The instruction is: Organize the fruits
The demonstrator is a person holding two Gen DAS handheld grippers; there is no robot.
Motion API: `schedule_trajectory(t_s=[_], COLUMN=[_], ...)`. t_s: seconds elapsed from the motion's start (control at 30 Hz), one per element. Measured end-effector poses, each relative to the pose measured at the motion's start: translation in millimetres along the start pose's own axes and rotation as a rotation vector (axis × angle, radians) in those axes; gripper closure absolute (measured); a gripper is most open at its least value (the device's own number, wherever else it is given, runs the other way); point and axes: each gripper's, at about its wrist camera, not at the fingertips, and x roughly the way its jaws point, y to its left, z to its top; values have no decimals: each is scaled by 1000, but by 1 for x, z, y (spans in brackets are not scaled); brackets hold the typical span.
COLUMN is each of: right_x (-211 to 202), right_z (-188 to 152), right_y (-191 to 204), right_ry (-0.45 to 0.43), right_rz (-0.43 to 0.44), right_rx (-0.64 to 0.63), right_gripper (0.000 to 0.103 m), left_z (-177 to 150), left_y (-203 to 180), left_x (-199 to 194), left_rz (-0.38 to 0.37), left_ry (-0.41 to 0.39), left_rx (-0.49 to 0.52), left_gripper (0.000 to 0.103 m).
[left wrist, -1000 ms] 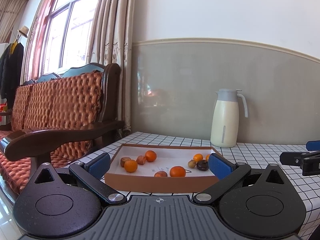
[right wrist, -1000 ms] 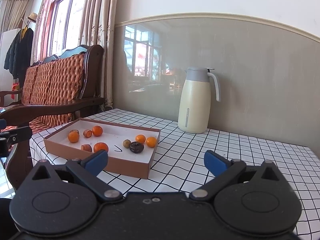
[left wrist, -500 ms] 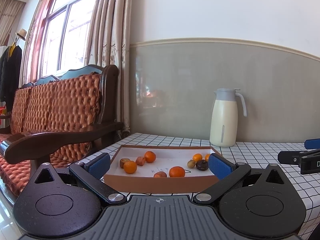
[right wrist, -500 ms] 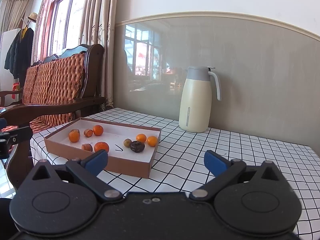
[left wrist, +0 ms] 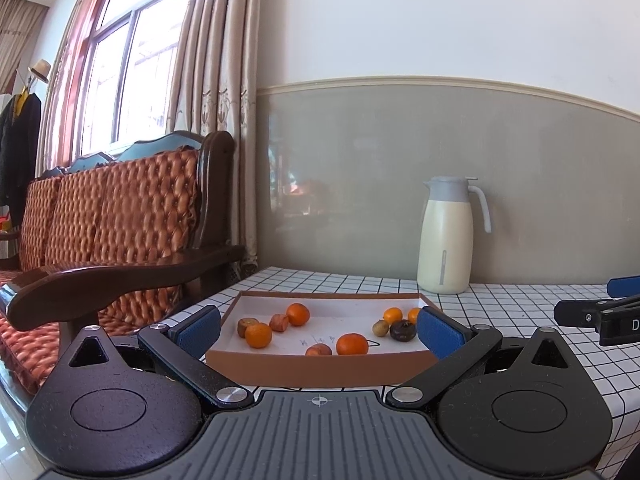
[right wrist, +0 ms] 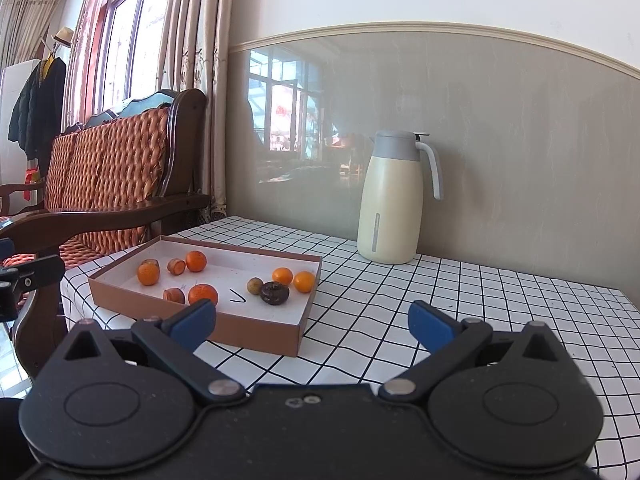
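A shallow brown cardboard tray (left wrist: pixel 316 368) (right wrist: pixel 224 326) with a white floor lies on the checked tablecloth. Inside it lie several small oranges (left wrist: pixel 352 344) (right wrist: pixel 203 294), brown chestnut-like fruits (left wrist: pixel 279 322) (right wrist: pixel 174 295), a pale round fruit (left wrist: pixel 380 327) (right wrist: pixel 254 284) and a dark purple fruit (left wrist: pixel 402 330) (right wrist: pixel 274 292). My left gripper (left wrist: pixel 320 330) hovers open in front of the tray's near wall, holding nothing. My right gripper (right wrist: pixel 312 322) is open and empty over the cloth, by the tray's right corner.
A cream thermos jug (left wrist: pixel 446 236) (right wrist: pixel 394 198) stands at the back near the grey wall. A wooden sofa with orange cushions (left wrist: pixel 120 216) (right wrist: pixel 104 168) sits left of the table. The table's left edge runs beside the tray. Checked cloth (right wrist: pixel 480 304) stretches right.
Both views have shifted only slightly; the left gripper has crept a little nearer the tray. The fruits lie where they were and both grippers stay open.
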Motion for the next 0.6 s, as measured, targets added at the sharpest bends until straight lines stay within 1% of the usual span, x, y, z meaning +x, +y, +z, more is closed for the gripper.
schedule_trajectory(t_s=[0.3,0.47,0.6], right_x=[-1,-1,-1], right_z=[0,1,1], right_y=[1,2,2], right_ry=[-3,-6,-6], right_rz=[-3,-5,-5], right_rx=[3,5,5], right_gripper=[6,6,6], left_z=[1,1,2], left_y=[-1,0,0], left_x=[-3,-9,-7], left_rz=[3,21,21], left_ry=[-13,-46,-41], left_rx=[3,0,0], left_gripper=[0,0,0])
